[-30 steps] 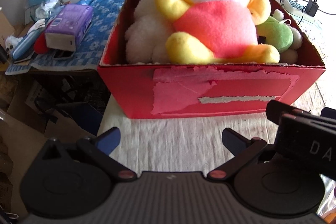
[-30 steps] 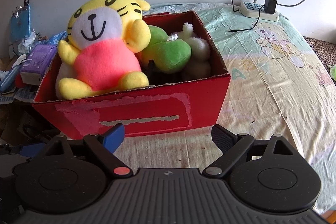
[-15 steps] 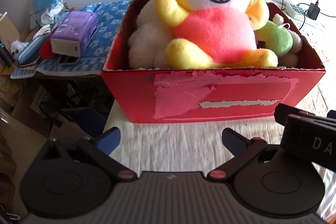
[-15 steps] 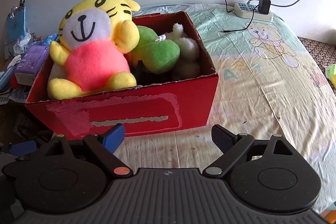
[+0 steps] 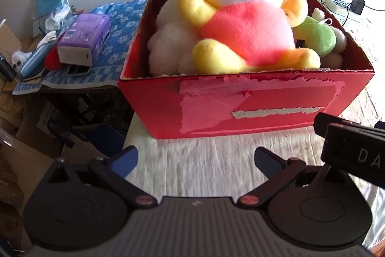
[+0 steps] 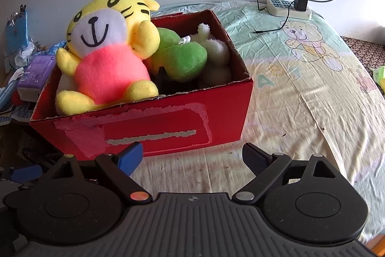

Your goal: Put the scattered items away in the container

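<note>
A red cardboard box [image 5: 252, 107] [image 6: 149, 127] stands on the bed, filled with soft toys. A yellow tiger plush in a pink shirt [image 5: 245, 23] [image 6: 105, 64] sits on top, beside a green plush [image 5: 317, 37] [image 6: 180, 59] and white plushes [image 5: 168, 47] [image 6: 216, 57]. My left gripper [image 5: 195, 159] hangs open just in front of the box, nothing between its fingers. My right gripper [image 6: 192, 157] is also open and empty, close to the box's front wall. The right gripper's body [image 5: 353, 146] shows at the right edge of the left wrist view.
Left of the bed a low table with a blue cloth [image 5: 120, 23] holds a purple packet [image 5: 84, 37] [image 6: 36, 74] and small clutter. A power strip with charger [image 6: 288, 6] lies at the bed's far end. Bear-print sheet [image 6: 308, 69] spreads to the right. Cardboard boxes [image 5: 28, 148] sit on the floor.
Both grippers have drawn back slightly from the box and shifted a little, so the box sits further off in the right view. Both stay open; the toys have not moved.
</note>
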